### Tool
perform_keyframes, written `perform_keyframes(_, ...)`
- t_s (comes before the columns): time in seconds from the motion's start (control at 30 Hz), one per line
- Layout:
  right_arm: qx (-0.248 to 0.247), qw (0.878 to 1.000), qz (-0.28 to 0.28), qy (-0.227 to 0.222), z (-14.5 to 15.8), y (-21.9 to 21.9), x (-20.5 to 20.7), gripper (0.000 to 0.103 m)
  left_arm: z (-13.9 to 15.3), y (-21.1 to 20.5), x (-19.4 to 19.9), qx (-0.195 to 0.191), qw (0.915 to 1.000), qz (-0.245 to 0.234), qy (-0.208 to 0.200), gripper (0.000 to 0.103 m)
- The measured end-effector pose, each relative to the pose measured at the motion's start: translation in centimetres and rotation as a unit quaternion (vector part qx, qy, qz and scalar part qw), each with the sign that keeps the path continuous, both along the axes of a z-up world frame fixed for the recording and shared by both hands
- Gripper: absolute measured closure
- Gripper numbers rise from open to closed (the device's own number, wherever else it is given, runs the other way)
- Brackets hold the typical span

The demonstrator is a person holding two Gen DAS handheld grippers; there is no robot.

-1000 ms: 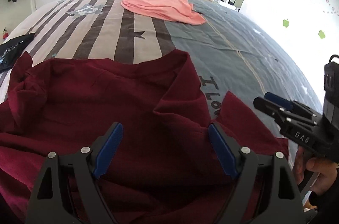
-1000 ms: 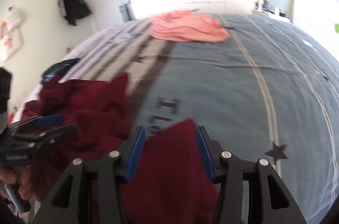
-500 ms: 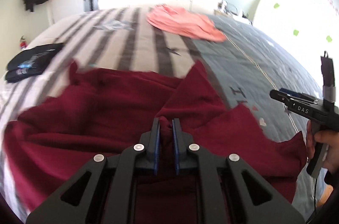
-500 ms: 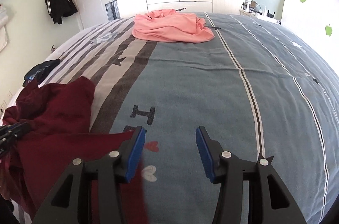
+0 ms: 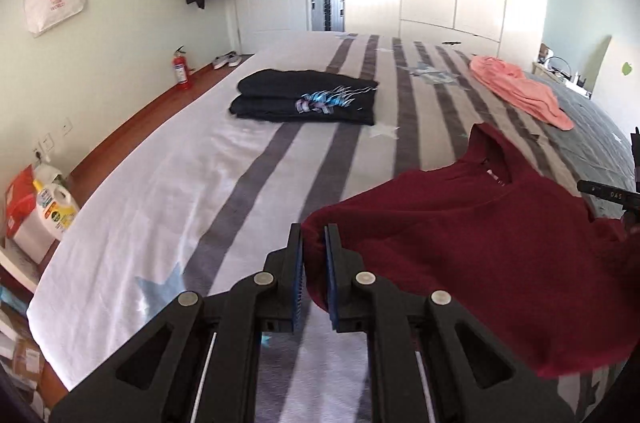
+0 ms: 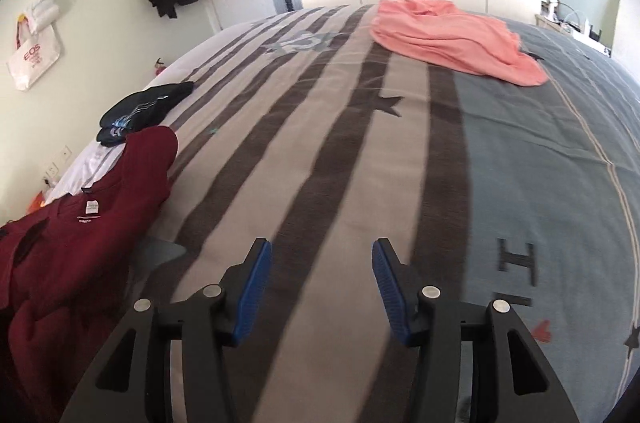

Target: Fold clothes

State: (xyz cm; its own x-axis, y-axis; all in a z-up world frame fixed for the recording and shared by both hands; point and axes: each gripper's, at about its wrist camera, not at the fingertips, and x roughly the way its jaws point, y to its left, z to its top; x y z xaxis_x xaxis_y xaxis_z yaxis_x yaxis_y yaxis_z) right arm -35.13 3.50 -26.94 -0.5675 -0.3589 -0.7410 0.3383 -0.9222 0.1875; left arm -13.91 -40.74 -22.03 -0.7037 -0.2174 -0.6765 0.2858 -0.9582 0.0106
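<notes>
A dark red shirt (image 5: 480, 235) lies spread on the bed, collar away from me. My left gripper (image 5: 314, 243) is shut on its left edge and holds that edge lifted. The shirt also shows at the left of the right wrist view (image 6: 80, 223), label up. My right gripper (image 6: 318, 263) is open and empty above the striped bed cover; it also shows at the right edge of the left wrist view (image 5: 608, 191), beside the shirt's far side.
A folded black shirt (image 5: 308, 99) lies on the bed's white part, also in the right wrist view (image 6: 140, 111). A crumpled pink garment (image 6: 456, 39) lies at the far end. The bed's left edge (image 5: 52, 283) drops to floor clutter and a fire extinguisher (image 5: 180, 67).
My left gripper shut on the red shirt and pulled it left, spreading it. My right gripper let the shirt go, opened, and now points further left over the stripes.
</notes>
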Motion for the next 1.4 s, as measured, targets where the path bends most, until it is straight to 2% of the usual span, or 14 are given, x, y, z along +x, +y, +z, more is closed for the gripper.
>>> perform_keyframes(0.1, -0.004, 0.999, 0.044, 0.012, -0.2, -5.2, -0.7, 0.051, -2.0, -2.1, 0.5, 0.013, 0.9998, 0.01, -0.014, 0.095)
perform_keyframes(0.17, -0.002, 0.997, 0.069, 0.022, -0.3, -8.6, -1.2, 0.05, -3.2, -1.7, 0.1, 0.004, 0.9997, -0.003, -0.023, 0.095)
perform_keyframes(0.33, 0.007, 0.993, 0.11, 0.033, -0.5, -15.6, -2.5, 0.043, -4.7, -2.0, -0.8, 0.016, 0.9996, -0.007, -0.022, 0.095)
perform_keyframes(0.43, 0.013, 0.992, 0.125, 0.006, -1.6, -17.9, -4.3, 0.041, -5.4, -2.1, -1.2, 0.021, 0.9994, -0.011, -0.025, 0.095)
perform_keyframes(0.53, -0.016, 0.988, 0.15, -0.028, -2.8, -18.9, -5.5, 0.042, -6.0, -2.2, -1.4, 0.025, 0.9993, -0.012, -0.026, 0.095)
perform_keyframes(0.57, -0.029, 0.986, 0.161, -0.038, -3.2, -19.2, -5.6, 0.055, -6.1, -2.3, -1.5, 0.029, 0.9992, -0.01, -0.024, 0.095)
perform_keyframes(0.6, -0.037, 0.983, 0.176, -0.044, -3.4, -19.5, -5.4, 0.088, -6.1, -2.2, -1.6, 0.031, 0.9992, -0.008, -0.023, 0.095)
perform_keyframes(0.63, -0.032, 0.98, 0.189, -0.046, -3.7, -19.9, -5.1, 0.1, -6.1, -2.2, -1.8, 0.031, 0.9993, -0.006, -0.021, 0.095)
perform_keyframes(0.73, -0.019, 0.98, 0.195, -0.031, -4.1, -20.0, -4.0, 0.1, -5.7, -1.7, -2.2, 0.028, 0.9995, -0.002, -0.016, 0.095)
perform_keyframes(0.9, -0.072, 0.991, 0.113, -0.003, -2.2, -14.8, -4.4, 0.1, -2.7, 0.8, -2.8, 0.017, 0.9997, 0.0, 0.02, 0.095)
perform_keyframes(1.07, -0.074, 0.996, 0.046, 0.037, 1.5, -8.9, -4.3, 0.1, 2.3, 4.4, -4.1, 0.009, 0.9971, -0.017, 0.074, 0.095)
perform_keyframes(1.23, -0.079, 0.992, -0.035, 0.093, 7.2, 0.2, -3.2, 0.1, 6.7, 9.8, -6.4, 0.028, 0.9911, -0.052, 0.119, 0.095)
perform_keyframes(1.4, -0.062, 0.982, -0.118, 0.137, 12.2, 11.4, -0.9, 0.1, 9.4, 18.3, -9.7, 0.059, 0.9819, -0.113, 0.14, 0.095)
